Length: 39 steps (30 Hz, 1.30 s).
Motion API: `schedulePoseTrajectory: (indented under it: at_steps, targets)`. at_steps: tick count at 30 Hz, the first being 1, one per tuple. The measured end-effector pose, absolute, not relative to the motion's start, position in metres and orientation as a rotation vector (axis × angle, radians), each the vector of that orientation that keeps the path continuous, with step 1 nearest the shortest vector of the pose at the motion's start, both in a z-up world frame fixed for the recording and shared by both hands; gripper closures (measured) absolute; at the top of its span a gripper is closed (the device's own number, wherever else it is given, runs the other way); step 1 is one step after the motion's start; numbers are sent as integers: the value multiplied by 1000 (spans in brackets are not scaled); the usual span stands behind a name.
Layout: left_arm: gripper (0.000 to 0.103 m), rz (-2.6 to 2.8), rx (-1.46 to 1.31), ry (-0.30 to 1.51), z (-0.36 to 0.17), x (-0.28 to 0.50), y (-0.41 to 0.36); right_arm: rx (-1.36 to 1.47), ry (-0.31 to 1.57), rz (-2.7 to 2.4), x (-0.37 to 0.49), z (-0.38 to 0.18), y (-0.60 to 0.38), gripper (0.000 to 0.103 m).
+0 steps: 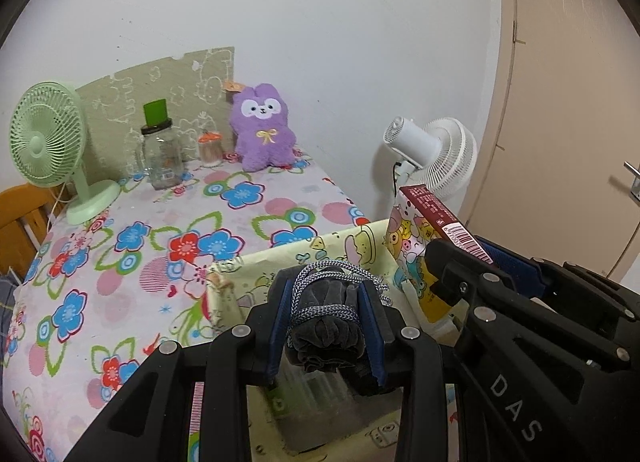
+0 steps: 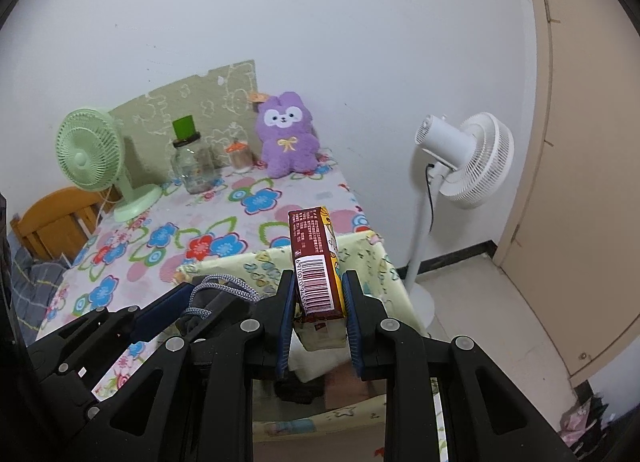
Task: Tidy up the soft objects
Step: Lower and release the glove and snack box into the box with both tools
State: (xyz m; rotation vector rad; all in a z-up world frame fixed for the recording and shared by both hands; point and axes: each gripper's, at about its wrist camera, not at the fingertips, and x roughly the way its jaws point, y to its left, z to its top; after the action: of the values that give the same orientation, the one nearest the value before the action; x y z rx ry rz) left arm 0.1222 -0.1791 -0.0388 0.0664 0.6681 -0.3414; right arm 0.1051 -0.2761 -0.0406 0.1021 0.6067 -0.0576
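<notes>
**Both grippers loaded above the fabric bin**

The left gripper (image 1: 326, 326) is clamped on a rolled dark grey pouch (image 1: 326, 328), its blue pads pressing the roll from both sides. The roll's long axis runs along the fingers, one crumpled end toward the camera, the other pointing away toward the table. A grey-and-white cord (image 1: 320, 286) is wound around the roll and loops over its far end.

The right gripper (image 2: 318, 312) has its jaws nearly closed, pinching the lower end of a snack box (image 2: 316, 262). The box's long axis also follows the fingers, tilted up and away; the dark red barcode face looks at the camera and the cartoon-printed face turns right.

Both held things hang over a pale yellow cartoon-print fabric bin (image 1: 288, 262) standing at the near right corner of the table. Inside it lie a white soft item (image 2: 312, 360) and something dark, too hidden to name.

Beyond, on the flowered tablecloth (image 1: 160, 229), a purple plush (image 1: 262, 127) sits upright against the wall, next to a glass jar (image 1: 160, 153) with a green lid.
</notes>
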Motion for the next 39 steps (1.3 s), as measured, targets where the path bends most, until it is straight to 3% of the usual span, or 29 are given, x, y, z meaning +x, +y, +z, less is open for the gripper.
schedulePoseTrajectory:
  at_steps: [7, 10, 12, 20, 27, 31, 33, 34, 35, 39]
  targets:
    - [65, -363, 88, 690, -49, 133, -192, 113, 636, -89, 114, -51, -289, 76]
    - [52, -379, 91, 705, -53, 137, -195, 113, 647, -99, 117, -55, -291, 76]
    - [37, -378, 95, 708, -54, 138, -194, 113, 655, -101, 119, -57, -292, 76]
    - [11, -360, 131, 700, -53, 134, -189, 123, 668, -76, 126, -63, -286, 76]
    - [8, -338, 152, 692, -49, 127, -182, 128, 661, -59, 124, -63, -280, 76]
    - [6, -320, 156, 687, -47, 123, -178, 121, 655, -60, 120, -61, -275, 66]
    - [3, -317, 150, 683, -46, 120, -174, 123, 645, -58, 117, -59, -274, 55]
    - [1, -316, 147, 681, -44, 119, -172, 129, 637, -54, 114, -58, -273, 38]
    - [0, -309, 146, 673, -43, 117, -170, 135, 625, -52, 111, -57, -273, 30]
    - [0, -298, 150, 661, -39, 110, -165, 137, 593, -45, 101, -52, -267, 27]
